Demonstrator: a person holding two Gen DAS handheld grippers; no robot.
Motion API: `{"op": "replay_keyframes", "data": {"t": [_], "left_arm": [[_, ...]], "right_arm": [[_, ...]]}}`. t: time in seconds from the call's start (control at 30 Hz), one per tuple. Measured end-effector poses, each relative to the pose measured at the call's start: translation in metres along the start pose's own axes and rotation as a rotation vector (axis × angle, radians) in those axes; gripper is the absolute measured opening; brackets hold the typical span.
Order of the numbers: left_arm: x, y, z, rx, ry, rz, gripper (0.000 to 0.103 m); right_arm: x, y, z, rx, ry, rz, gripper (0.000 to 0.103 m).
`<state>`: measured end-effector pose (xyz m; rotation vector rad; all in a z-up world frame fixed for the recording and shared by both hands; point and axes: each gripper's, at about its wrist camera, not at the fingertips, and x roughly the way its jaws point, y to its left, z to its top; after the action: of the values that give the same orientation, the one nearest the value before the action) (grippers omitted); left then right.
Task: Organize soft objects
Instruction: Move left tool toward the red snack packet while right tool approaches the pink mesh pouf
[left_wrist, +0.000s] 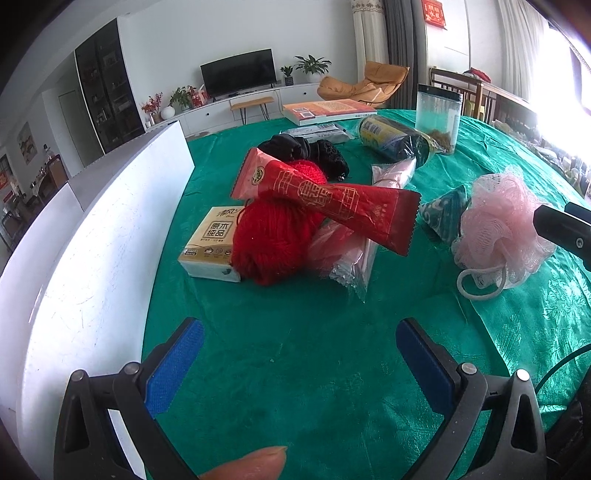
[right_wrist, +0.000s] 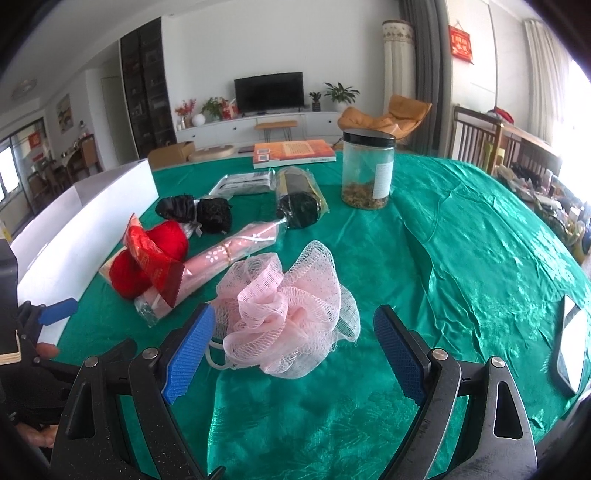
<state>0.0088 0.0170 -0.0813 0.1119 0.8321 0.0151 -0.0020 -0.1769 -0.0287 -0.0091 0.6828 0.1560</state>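
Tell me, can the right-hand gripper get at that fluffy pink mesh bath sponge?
Probably yes: the right gripper is open, the fluffy pink mesh bath sponge lies just ahead between its fingers, nothing blocking.

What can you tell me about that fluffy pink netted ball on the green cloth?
The pink mesh bath pouf is a bunched ball of pale pink and white netting, soft and ruffled. A white cord loop trails from it onto the green tablecloth. It rests on the cloth, right of the pile, just ahead of the open right gripper, untouched.
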Motion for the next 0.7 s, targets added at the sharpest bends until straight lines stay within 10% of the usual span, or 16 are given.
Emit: {"op": "replay_keyframes", "data": {"t": [0.4, 0.7], "left_arm": [[0.022, 0.008, -0.002, -0.013, 0.068, 0.005, 0.103], [0.070, 0.004, 0.043, -0.015, 0.108, 0.019, 0.103]], "right_arm": [[0.008, 0.000, -0.001, -0.002, 0.034, 0.004, 0.090], [0.081, -0.017, 0.003, 0.035, 0.289, 0.040, 0.089]]}}
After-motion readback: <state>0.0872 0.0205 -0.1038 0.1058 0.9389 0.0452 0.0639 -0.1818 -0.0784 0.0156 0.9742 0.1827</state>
